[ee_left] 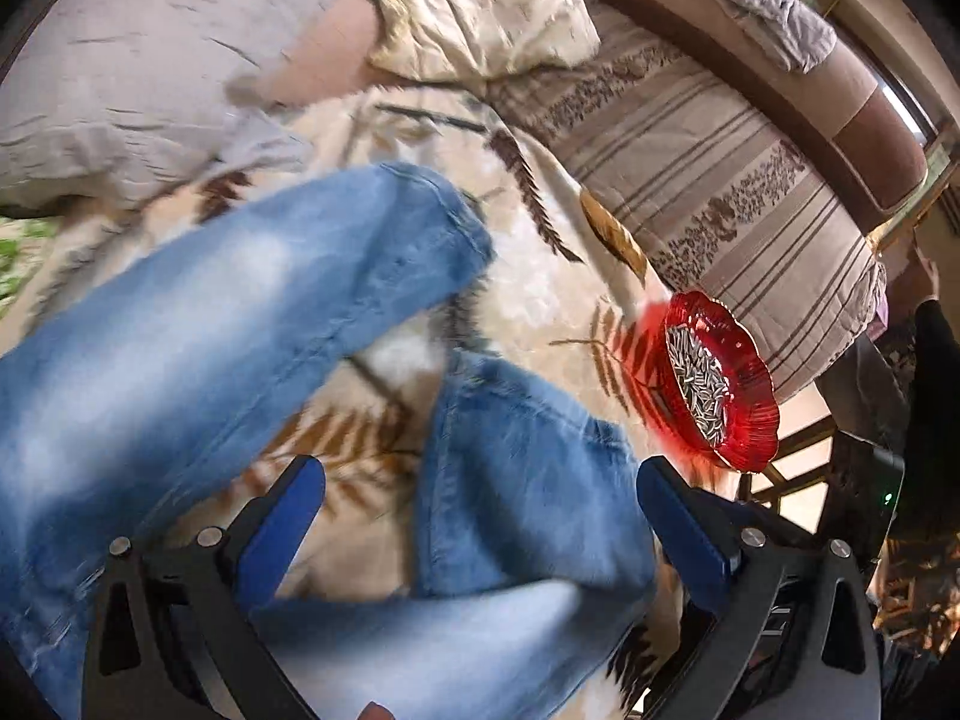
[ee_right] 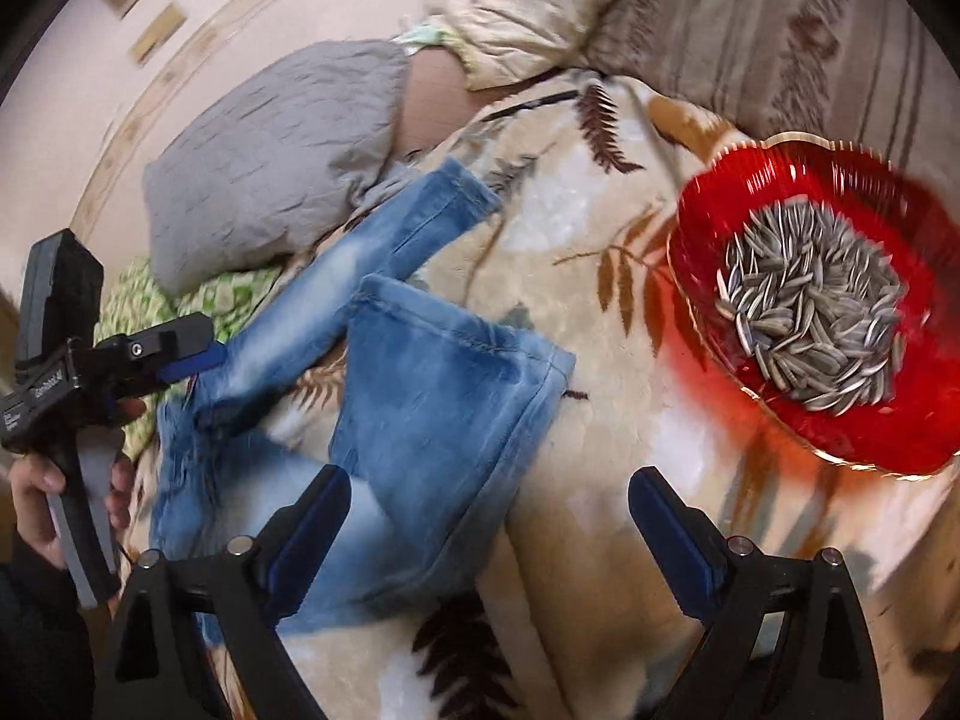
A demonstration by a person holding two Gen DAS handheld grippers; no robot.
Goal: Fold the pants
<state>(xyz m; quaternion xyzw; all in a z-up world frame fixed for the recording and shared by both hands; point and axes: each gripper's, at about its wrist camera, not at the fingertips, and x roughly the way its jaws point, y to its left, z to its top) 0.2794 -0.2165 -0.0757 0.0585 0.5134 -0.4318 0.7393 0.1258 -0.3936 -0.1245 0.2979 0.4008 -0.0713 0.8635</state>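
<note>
Right, both jaws spread wide, nothing gripped: left hand-held gripper and right hand-held gripper hover over the jeans sprawled on the leaf-print blanket. Best pinch each hem squarely, clear of the seed bowl. Only the right view shows the person's hand.
</note>
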